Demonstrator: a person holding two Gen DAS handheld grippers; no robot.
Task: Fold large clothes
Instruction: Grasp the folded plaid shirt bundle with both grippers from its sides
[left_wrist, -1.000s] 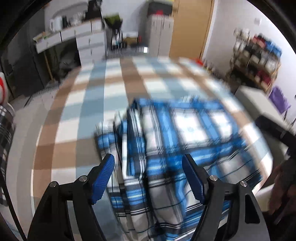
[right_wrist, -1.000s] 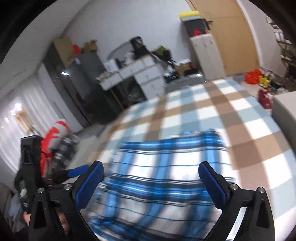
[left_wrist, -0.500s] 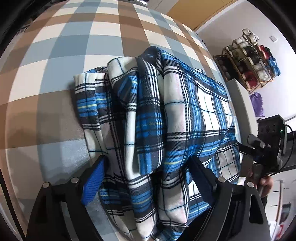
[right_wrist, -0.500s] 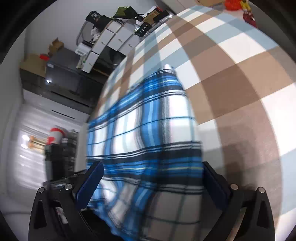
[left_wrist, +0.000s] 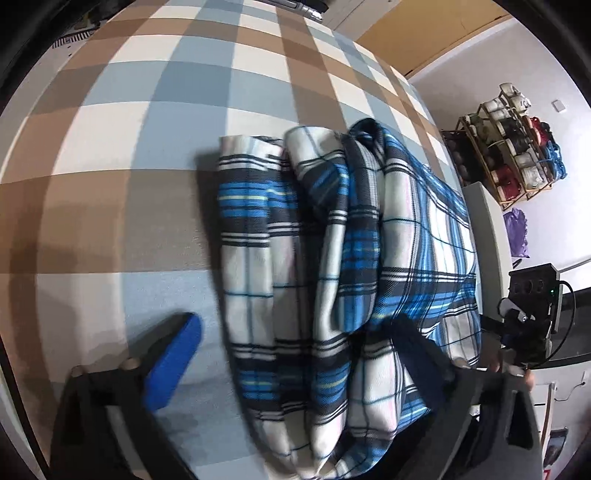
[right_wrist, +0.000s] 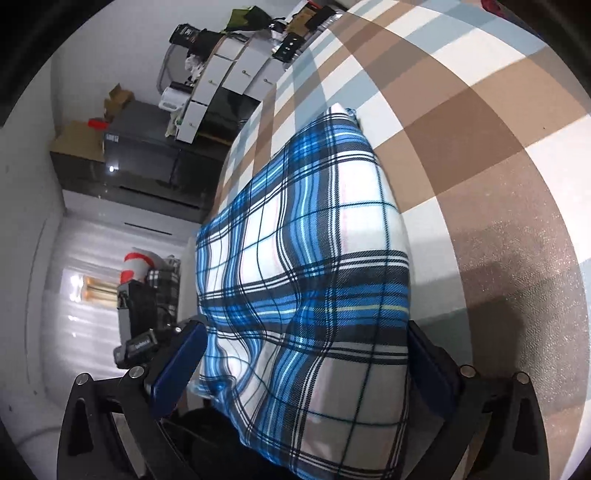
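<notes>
The blue plaid garment (left_wrist: 343, 280) lies on the checkered bed (left_wrist: 155, 110), already folded into a thick bundle. The left gripper (left_wrist: 295, 354) has just been opening and its fingers stand wide astride the bundle. The right gripper (right_wrist: 306, 365) also stands wide and holds nothing, so probably only tidying is left.

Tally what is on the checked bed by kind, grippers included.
Folded blue, white and black plaid garment: 1
Black two-finger grippers with blue pads, left gripper and right gripper: 2
Total: 3
</notes>
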